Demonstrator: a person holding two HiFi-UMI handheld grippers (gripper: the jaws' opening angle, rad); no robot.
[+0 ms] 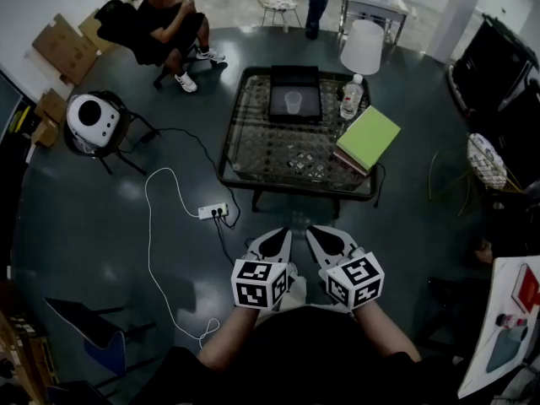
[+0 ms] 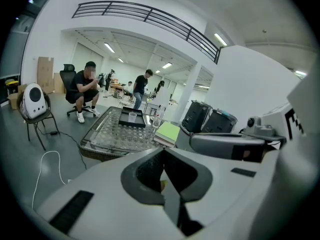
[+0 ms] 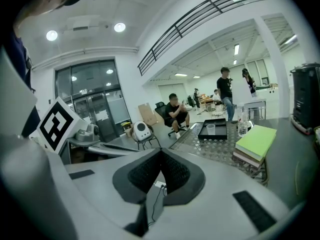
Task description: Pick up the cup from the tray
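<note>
Your left claw [image 1: 278, 234] and right claw [image 1: 317, 233] are both closed and empty, held side by side above the floor, short of the bench [image 1: 268, 155]. Well ahead of them the cup [image 1: 293, 102] stands upright in the tray [image 1: 294, 78] on the bench's far half, near a bottle [image 1: 351, 98].

We note low mesh-topped table [image 1: 261, 150] on dark floor. Water bottle [image 1: 350, 98] upright near its far right corner. Green-topped book stack [image 1: 368, 137] just beside bottle, reaching past table's right edge. Power strip [image 1: 213, 212] on floor near table's front left leg, white cable [image 1: 150, 226] looping away from it. Seated person [image 1: 169, 25] beyond table, left. White rounded device [image 1: 93, 118] on chair (what it is, we cannot tell). Cardboard boxes [image 1: 63, 47] by wall.
</note>
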